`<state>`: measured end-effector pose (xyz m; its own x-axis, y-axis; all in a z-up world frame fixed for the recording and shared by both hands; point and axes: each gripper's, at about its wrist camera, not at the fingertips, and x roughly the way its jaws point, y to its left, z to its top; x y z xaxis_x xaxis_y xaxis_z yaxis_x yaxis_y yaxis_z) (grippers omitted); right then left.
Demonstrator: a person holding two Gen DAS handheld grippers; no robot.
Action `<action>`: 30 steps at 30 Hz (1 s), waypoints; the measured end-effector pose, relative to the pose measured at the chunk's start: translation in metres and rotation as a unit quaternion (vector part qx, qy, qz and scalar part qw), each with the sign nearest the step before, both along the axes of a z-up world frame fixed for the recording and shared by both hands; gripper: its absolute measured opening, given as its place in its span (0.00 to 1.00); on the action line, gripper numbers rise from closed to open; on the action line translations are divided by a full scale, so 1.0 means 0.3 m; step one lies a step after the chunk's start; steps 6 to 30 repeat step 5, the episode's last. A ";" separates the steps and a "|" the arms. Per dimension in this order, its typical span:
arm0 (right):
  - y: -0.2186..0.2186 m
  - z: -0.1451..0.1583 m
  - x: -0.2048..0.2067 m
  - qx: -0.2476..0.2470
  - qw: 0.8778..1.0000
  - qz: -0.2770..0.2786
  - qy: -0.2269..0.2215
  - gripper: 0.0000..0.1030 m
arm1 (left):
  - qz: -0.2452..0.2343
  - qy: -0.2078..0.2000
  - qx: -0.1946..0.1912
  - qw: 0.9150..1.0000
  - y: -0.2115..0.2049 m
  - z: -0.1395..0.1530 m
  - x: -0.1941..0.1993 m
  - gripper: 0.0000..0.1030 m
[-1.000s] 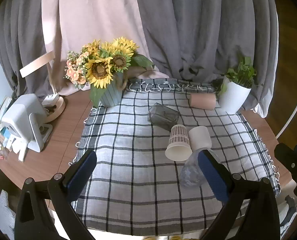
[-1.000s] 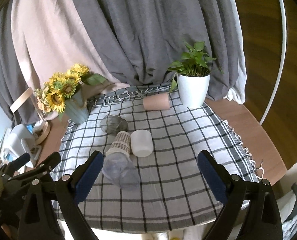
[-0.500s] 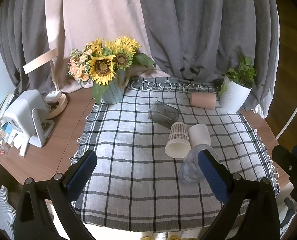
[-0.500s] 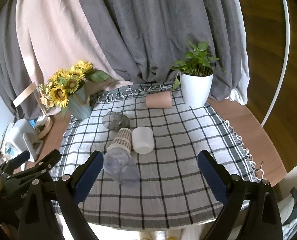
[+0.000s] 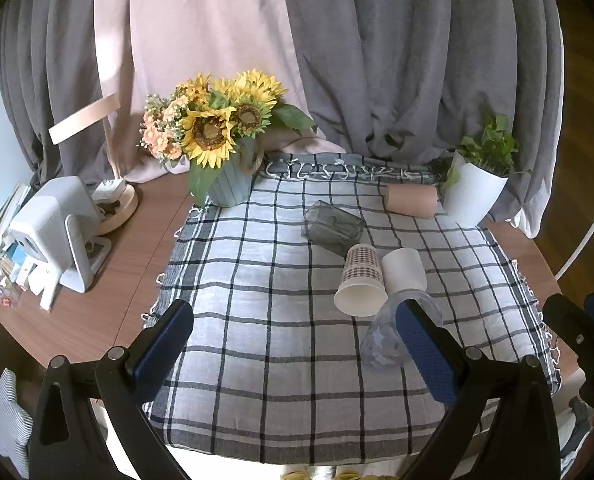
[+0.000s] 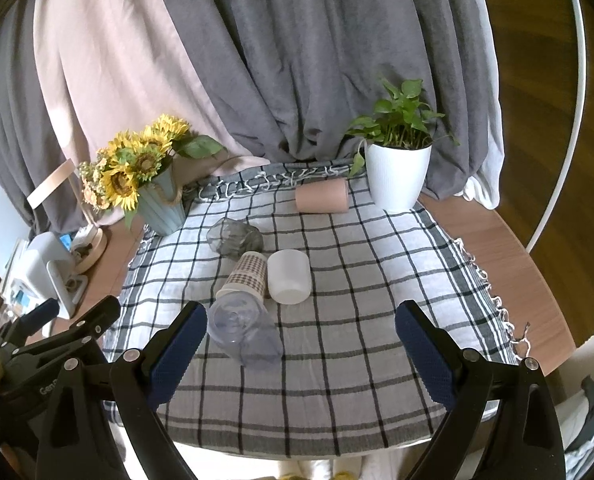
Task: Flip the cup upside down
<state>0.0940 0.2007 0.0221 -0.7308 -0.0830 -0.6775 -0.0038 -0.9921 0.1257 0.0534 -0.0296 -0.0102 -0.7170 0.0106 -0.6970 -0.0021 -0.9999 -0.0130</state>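
Several cups lie on their sides on a checked cloth [image 5: 257,320]. A patterned paper cup [image 5: 359,280] [image 6: 246,278], a white cup [image 5: 403,272] [image 6: 289,277], a clear plastic cup [image 5: 393,332] [image 6: 243,332], a dark glass cup [image 5: 333,229] [image 6: 235,237] and a pink cup [image 5: 412,200] [image 6: 321,196]. My left gripper [image 5: 293,344] is open and empty, near the cloth's front. My right gripper [image 6: 301,344] is open and empty, short of the cups. The left gripper also shows at the lower left of the right wrist view [image 6: 49,336].
A sunflower vase [image 5: 227,148] [image 6: 159,196] stands at the back left of the cloth. A white potted plant [image 5: 475,184] [image 6: 397,168] stands at the back right. A white device [image 5: 53,228] and clutter sit on the wooden table at left. Curtains hang behind.
Both grippers have drawn back and risen slightly, so the table looks a bit farther away. The cups have not moved.
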 end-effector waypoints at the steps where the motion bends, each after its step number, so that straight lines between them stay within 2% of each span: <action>1: -0.001 0.000 -0.002 0.000 1.000 0.000 0.000 0.93 | -0.001 -0.001 0.001 1.000 0.000 0.000 -0.002 1.00; 30: -0.004 -0.003 -0.008 0.002 1.000 0.001 -0.003 0.93 | -0.002 -0.006 0.002 1.000 0.004 -0.007 -0.015 1.00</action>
